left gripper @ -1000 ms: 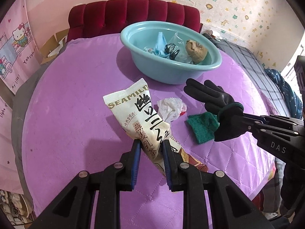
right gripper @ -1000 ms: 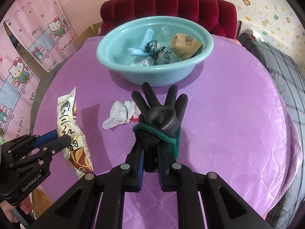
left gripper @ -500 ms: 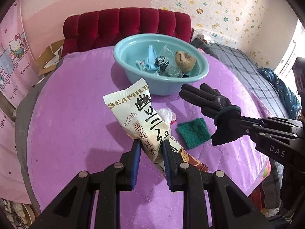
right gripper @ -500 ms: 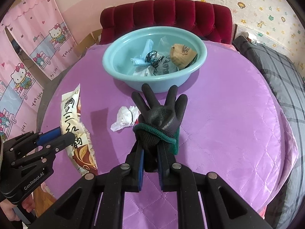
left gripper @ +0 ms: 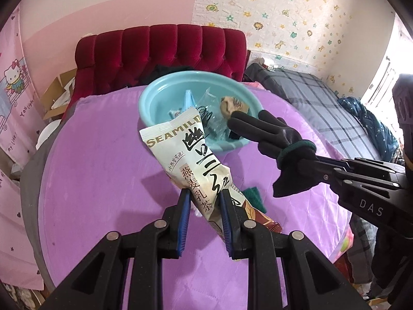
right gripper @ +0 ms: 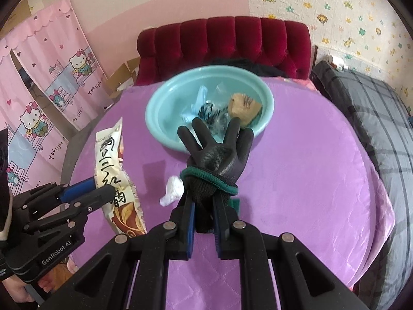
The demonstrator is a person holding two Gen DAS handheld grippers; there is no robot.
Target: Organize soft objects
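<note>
My left gripper [left gripper: 204, 193] is shut on a cream snack packet [left gripper: 191, 160] printed with black characters, held up off the purple table [left gripper: 103, 180]. The right gripper [right gripper: 204, 201] is shut on the cuff of a black work glove [right gripper: 219, 155] with a green band, its fingers spread upward. Both held things hang in front of a light blue basin [right gripper: 160, 118] that holds a blue cloth, a clear bag, black cords and a tan lump [right gripper: 244, 107]. In the left wrist view the glove [left gripper: 268, 139] reaches in from the right. A crumpled white bag [right gripper: 173, 188] and a green scouring pad [left gripper: 254, 193] lie on the table below.
A red tufted sofa back [left gripper: 165, 51] stands behind the table. A grey plaid bed [right gripper: 374, 108] runs along the right. Pink cartoon curtains [right gripper: 46, 82] and a cardboard box [left gripper: 59, 93] are at the left. Purple cloth lies bare to the right of the basin.
Both grippers have risen, lifting the packet and the glove higher off the table. The basin and table now look farther below, and the glove overlaps the basin's front.
</note>
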